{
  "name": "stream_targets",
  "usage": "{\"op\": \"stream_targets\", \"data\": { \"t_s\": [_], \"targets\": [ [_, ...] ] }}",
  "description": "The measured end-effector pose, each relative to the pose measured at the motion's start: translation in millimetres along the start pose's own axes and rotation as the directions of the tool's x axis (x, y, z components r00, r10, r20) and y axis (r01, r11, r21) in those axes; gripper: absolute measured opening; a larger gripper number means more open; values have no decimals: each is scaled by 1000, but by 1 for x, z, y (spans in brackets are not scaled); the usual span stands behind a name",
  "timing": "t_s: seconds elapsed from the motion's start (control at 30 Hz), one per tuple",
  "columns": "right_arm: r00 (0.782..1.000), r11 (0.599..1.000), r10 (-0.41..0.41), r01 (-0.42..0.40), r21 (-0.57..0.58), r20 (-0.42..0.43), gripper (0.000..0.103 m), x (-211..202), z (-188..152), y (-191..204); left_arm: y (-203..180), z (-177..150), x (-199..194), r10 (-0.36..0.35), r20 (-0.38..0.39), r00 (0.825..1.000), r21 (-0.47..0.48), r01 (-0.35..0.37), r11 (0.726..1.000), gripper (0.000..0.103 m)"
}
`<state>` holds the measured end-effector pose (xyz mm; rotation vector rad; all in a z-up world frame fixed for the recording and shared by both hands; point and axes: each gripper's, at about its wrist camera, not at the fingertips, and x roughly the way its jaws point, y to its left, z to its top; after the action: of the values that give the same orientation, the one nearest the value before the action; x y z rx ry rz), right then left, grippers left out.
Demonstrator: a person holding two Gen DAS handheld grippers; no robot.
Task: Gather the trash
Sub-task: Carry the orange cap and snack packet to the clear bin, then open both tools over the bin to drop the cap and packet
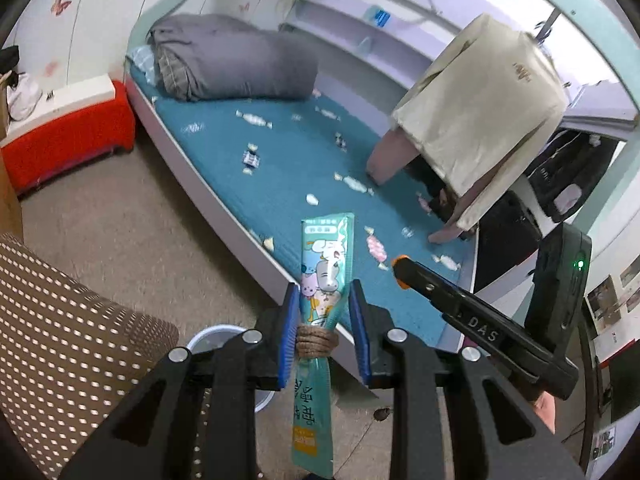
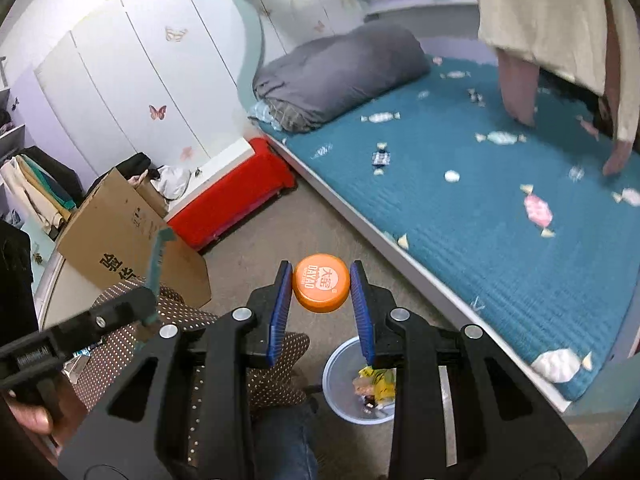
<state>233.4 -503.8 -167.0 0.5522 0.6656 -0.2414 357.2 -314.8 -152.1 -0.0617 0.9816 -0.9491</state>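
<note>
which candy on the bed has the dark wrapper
The dark navy candy lying mid-bed below the grey rolled quilt; the other sweets around it are white, pale or pink.

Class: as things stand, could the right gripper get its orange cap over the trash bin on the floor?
Probably yes. The right gripper, shut on the orange cap, hangs above bare floor, and the trash bin stands open just below, nothing between.

The right tool (image 2: 322,292) clamps an orange cap (image 2: 321,283) above a trash bin (image 2: 340,384).
</note>
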Motion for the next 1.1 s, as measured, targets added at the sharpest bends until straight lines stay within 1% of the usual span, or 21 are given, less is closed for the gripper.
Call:
{"op": "stream_targets", "data": {
  "t_s": [0.17,0.27,0.3,0.33,0.37,0.4,0.43,0.47,0.53,0.57,0.6,0.67,0.77,0.83,0.93,1.1],
  "targets": [
    [998,999,27,-25,40,-51,29,28,-13,-5,9,-8,24,34,-38,999,-26,-35,999,24],
    [996,998,45,-40,57,-80,29,41,-19,-8,19,-12,38,68,-63,996,-34,-70,997,26],
    [994,996,57,-51,68,-89,30,46,-22,-9,23,-13,43,76,-71,995,-36,-79,996,38],
    [992,994,68,-59,92,-103,31,52,-25,-13,27,-14,47,85,-82,993,-38,-88,995,53],
    [990,992,73,-60,115,-119,45,58,-27,-17,31,-15,48,106,-92,990,-44,-110,993,82],
    [988,988,77,-57,143,-135,65,64,-33,-23,37,-16,47,141,-86,986,-57,-146,988,90],
    [986,986,83,-59,159,-148,68,68,-37,-26,40,-17,45,157,-78,984,-61,-162,985,90],
    [982,983,93,-64,174,-164,68,72,-41,-30,44,-17,43,171,-80,982,-60,-176,983,90],
    [976,979,95,-55,199,-198,75,80,-50,-35,48,-16,37,190,-76,979,-61,-195,979,90],
    [975,978,86,-44,203,-204,85,80,-53,-36,50,-15,34,198,-69,978,-62,-202,977,90],
    [975,979,77,-34,203,-207,92,80,-56,-37,52,-14,29,204,-57,977,-61,-208,976,90],
    [977,981,49,-8,192,-210,97,78,-59,-37,55,-14,18,214,-35,976,-56,-215,975,90],
    [979,985,4,32,170,-206,97,72,-60,-34,57,-13,0,246,6,969,-39,-245,969,92],
    [980,986,-19,51,158,-197,97,67,-57,-32,55,-13,-10,246,28,969,-29,-245,969,93],
    [984,989,-39,63,134,-175,97,57,-53,-26,52,-12,-23,246,53,968,-19,-245,969,93],
    [991,995,-59,69,76,-121,97,37,-40,-4,45,-11,-46,261,106,960,-1,-262,965,93]
  ]
}}
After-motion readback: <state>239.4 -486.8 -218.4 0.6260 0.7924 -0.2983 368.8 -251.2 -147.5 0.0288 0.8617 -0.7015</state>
